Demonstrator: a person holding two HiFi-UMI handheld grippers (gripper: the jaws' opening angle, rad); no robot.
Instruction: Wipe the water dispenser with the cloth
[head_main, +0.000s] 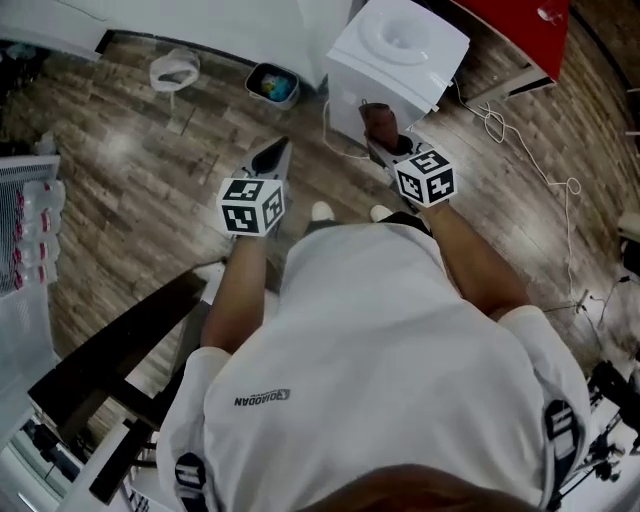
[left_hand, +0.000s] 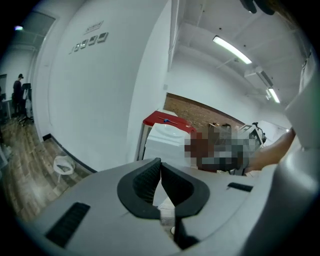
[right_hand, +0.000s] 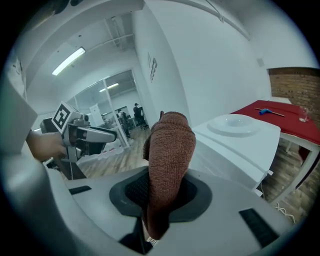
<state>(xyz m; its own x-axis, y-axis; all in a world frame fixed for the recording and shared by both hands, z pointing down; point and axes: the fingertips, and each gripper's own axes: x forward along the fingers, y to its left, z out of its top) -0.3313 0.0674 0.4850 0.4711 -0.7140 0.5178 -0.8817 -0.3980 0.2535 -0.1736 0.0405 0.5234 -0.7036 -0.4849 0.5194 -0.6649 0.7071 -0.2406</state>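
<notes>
- My right hand-held gripper (head_main: 388, 143) is clamped on the brown cloth (right_hand: 169, 150), which stands up from between the pads and folds over at its top.
- In the head view the cloth hangs just in front of the white water dispenser (head_main: 398, 50), at one o'clock from me. I cannot tell whether the two touch.
- My left hand-held gripper (left_hand: 160, 172) is closed, tips together, with nothing between them. It is held at eleven o'clock, apart from the water dispenser.
- The water dispenser stands on the wood floor (head_main: 130, 130), with a red table (head_main: 515, 30) at its two o'clock.
- A small bin (head_main: 272, 83) sits on the floor at the water dispenser's nine o'clock.
</notes>
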